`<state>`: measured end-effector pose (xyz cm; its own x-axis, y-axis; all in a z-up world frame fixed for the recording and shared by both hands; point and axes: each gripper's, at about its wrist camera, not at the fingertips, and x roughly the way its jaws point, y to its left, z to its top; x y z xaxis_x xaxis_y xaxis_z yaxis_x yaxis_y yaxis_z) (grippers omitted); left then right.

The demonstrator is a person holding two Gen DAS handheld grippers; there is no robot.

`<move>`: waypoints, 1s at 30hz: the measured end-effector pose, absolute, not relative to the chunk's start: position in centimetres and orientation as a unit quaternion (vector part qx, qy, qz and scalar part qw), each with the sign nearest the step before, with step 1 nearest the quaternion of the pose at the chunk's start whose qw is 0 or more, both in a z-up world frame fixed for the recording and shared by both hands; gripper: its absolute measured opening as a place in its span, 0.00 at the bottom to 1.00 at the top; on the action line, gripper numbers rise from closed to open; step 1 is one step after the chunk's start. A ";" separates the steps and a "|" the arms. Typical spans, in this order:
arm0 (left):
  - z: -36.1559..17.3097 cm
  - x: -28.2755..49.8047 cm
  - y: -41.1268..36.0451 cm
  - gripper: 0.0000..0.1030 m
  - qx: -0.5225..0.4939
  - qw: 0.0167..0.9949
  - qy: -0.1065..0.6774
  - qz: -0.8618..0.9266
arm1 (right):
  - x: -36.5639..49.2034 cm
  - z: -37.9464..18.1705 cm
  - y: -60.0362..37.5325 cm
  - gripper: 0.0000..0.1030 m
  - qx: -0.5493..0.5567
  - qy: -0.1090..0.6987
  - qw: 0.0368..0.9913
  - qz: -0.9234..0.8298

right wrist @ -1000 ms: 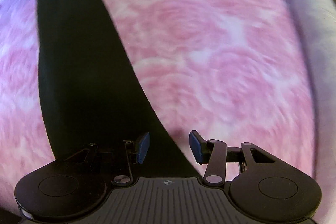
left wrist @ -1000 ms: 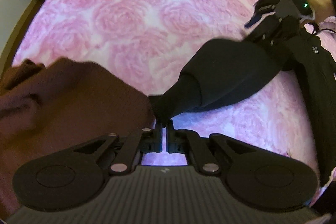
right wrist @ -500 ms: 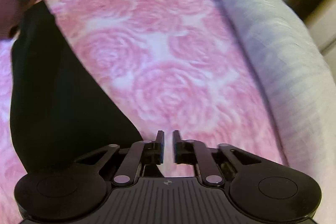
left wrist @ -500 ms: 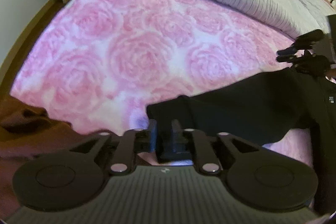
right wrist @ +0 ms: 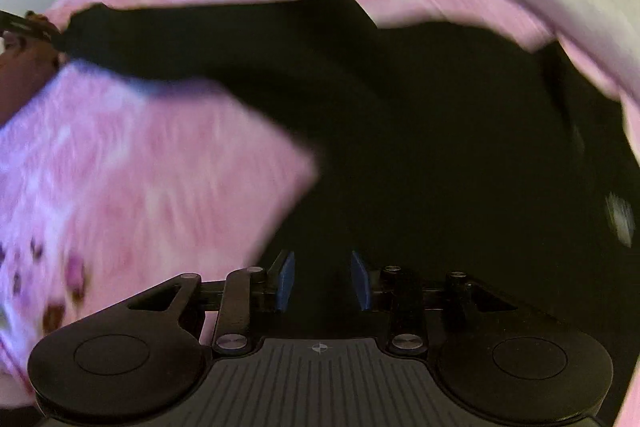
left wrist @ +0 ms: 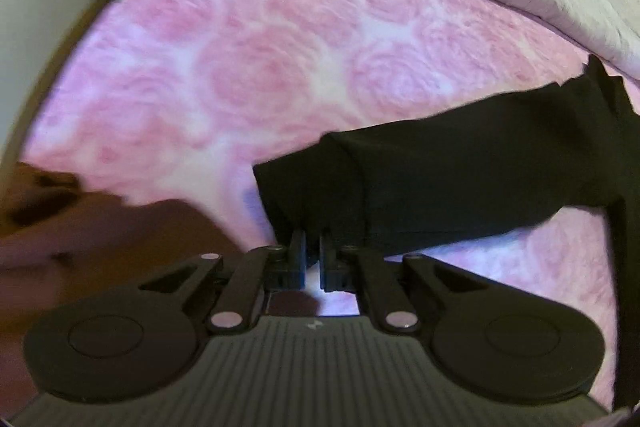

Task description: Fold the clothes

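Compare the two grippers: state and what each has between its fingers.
The left gripper is shut on the black sleeve; the right gripper is open, jaws just widened, gripping nothing. Left pads look black; right pads are blue. Both point down at the black garment on the pink bedspread.

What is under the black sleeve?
Under the black sleeve lies the pink rose blanket, showing all round it. The left gripper pinches the cuff. Whatever the sleeve covers directly cannot be seen.
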<state>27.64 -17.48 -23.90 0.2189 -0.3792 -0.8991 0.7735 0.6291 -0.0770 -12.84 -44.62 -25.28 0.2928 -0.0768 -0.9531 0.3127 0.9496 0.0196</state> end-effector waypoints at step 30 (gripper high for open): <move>-27.2 -17.4 -26.2 0.31 0.312 0.517 0.568 -0.559 | -60.9 -25.4 -52.9 0.43 0.413 0.388 0.649 -0.508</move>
